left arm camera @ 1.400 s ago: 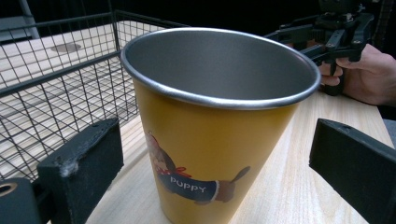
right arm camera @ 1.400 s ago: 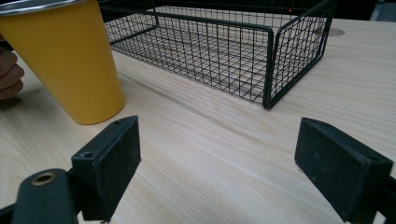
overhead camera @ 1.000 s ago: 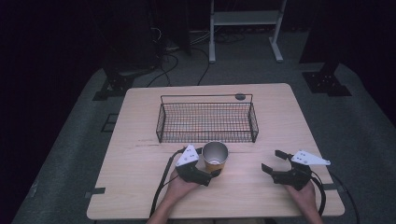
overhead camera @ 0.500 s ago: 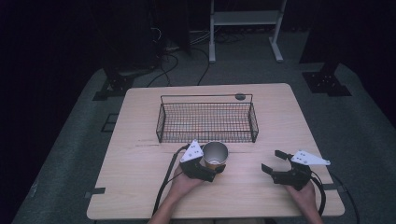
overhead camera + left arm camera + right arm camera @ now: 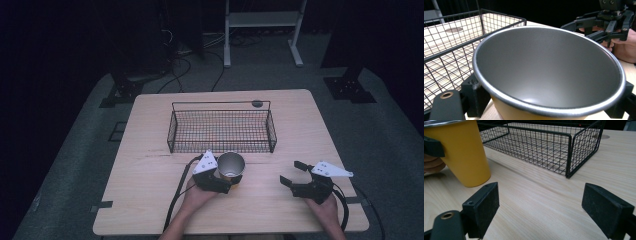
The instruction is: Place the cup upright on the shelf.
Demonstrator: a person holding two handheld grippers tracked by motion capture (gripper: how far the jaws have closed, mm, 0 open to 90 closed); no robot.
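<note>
Cup [image 5: 231, 167] yellow outside (grey metal inside), clamped in left gripper [image 5: 220, 181]; right gripper [image 5: 295, 173] agape.

The high view looks forward and down from above the person's side, far enough off to take in the whole table [image 5: 150, 145]. The left gripper view sits very close behind the cup [image 5: 544, 75], facing over its rim toward the wire basket [image 5: 454, 42]. The right gripper view rides low above the table, looking across the wood. All three views share the cup and the basket
</note>
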